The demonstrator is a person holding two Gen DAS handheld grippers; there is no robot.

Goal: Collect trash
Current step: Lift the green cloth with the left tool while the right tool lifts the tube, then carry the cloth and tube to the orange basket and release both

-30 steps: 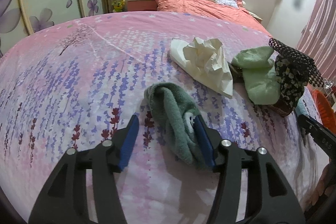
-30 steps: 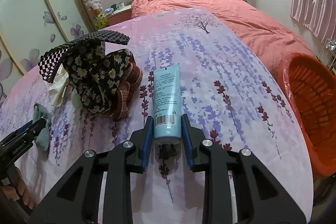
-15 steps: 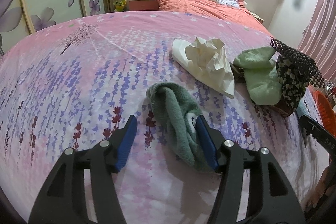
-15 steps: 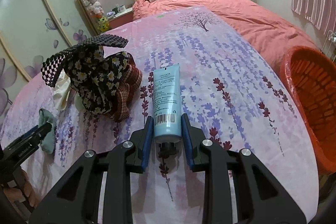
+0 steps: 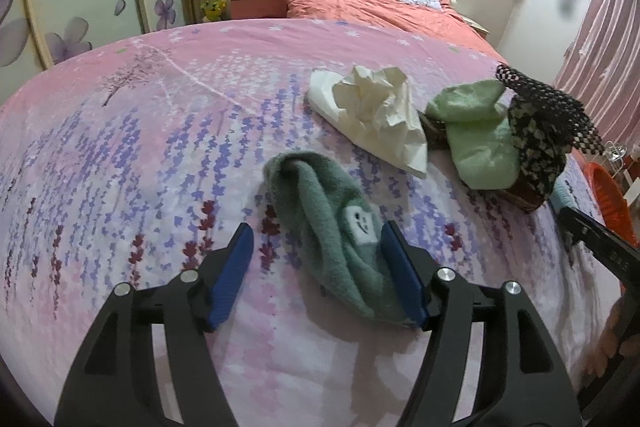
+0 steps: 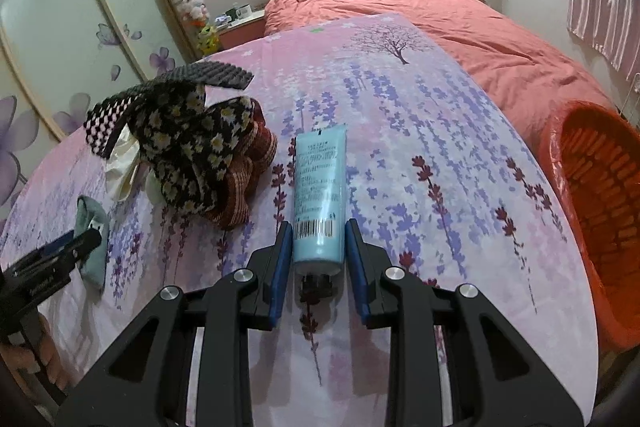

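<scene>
A dark green sock (image 5: 320, 211) with a small white label lies on the lavender-print bedspread (image 5: 140, 147). My left gripper (image 5: 316, 229) straddles it and its jaws are opening. The right finger rests against the sock's side; the left finger stands well clear. My right gripper (image 6: 319, 227) is shut on a light blue tube (image 6: 320, 179), gripped near its black cap, with the tube pointing away over the bed. Crumpled white paper (image 5: 376, 107) lies beyond the sock. In the right wrist view the sock (image 6: 90, 223) and left gripper (image 6: 76, 243) appear at far left.
A light green cloth (image 5: 476, 135) and black daisy-print fabric (image 6: 188, 143) with a checkered strap sit heaped between the grippers. An orange basket (image 6: 596, 187) stands off the bed's right edge. A coral duvet and pillows lie further back.
The left gripper's fingers have spread wider around the green sock, the left finger drawing away from it. The right gripper still holds the tube and has hardly moved.
</scene>
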